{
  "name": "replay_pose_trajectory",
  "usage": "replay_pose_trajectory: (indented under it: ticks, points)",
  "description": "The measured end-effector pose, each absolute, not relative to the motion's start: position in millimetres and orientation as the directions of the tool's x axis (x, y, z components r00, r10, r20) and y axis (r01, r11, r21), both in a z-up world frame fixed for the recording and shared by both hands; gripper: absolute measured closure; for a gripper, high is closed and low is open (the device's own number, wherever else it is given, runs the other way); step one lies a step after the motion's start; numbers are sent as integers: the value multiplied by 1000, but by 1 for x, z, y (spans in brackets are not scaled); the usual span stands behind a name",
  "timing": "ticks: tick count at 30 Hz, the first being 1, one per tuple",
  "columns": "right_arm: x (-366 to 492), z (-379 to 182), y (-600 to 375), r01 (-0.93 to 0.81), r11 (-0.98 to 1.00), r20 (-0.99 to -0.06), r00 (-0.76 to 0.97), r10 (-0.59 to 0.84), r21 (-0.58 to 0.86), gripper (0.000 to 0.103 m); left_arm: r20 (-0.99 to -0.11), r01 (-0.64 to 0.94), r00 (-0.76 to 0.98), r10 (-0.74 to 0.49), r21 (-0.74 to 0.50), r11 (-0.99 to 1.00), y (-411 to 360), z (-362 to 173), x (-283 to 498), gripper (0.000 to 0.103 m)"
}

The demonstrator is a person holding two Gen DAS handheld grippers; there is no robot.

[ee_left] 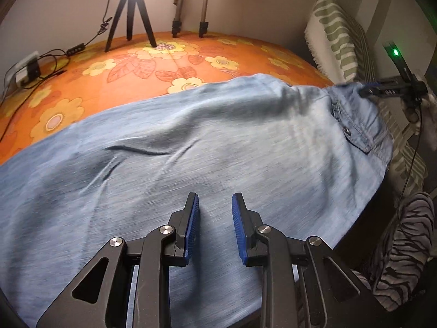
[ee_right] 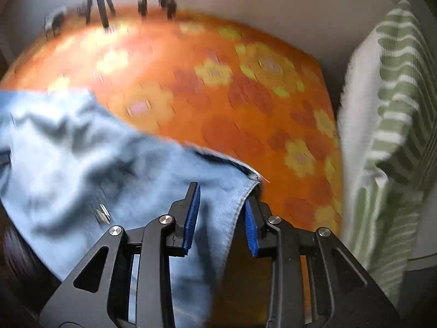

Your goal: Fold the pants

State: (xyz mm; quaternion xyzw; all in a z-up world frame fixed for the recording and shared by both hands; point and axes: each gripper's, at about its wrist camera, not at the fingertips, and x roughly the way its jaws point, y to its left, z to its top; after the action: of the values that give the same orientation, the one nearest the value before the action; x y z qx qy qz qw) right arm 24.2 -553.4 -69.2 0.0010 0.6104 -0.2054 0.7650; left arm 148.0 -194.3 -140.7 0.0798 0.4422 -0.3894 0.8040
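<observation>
while the pants [ee_left: 207, 147] lie spread across the orange flowered tablecloth [ee_left: 114, 73], with the waistband end toward the right side of the table near the striped cushion [ee_left: 336, 35], the left gripper [ee_left: 214, 213] hovers over the middle of the cloth with its blue pads apart and nothing between them. the right gripper [ee_right: 222, 210] sits at a hemmed corner of the denim [ee_right: 247, 184]; its jaws stand apart with the fabric edge lying between them, and, since that view is smeared by motion, it probably has not closed on the cloth, though i cannot be sure the far pad isn't touching it. in the left wrist view the right tool shows at the waistband, by the pocket flap and its snap [ee_left: 347, 129]. the fabric looks like a light, soft denim: it drapes, wrinkles in shallow ridges, and hangs limp over the near table edge, so it should lift easily but sag and slide if taken by a single layer in the middle. the firmer places to hold are the stitched hems and the waistband, where the seams are thicker and give the pads something to bite. a grip at the corner of the hem with one tool and at the matching corner with the other would keep the edge taut for a fold. two tripods [ee_left: 131, 13] stand at the far side, well apart from the pants.
</observation>
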Motion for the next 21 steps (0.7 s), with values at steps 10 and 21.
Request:
replay_pose_trajectory:
  ticks: [10, 21]
  points:
    - [82, -49, -551, 251, 959, -915, 402, 18, 129, 60, -763, 682, 298, -574, -251, 687, -194, -141, 154, 80]
    - [176, -150, -520, 153, 942, -920, 308, 241, 298, 60, -777, 622, 348, -524, -227, 749, -159, -138, 156, 80]
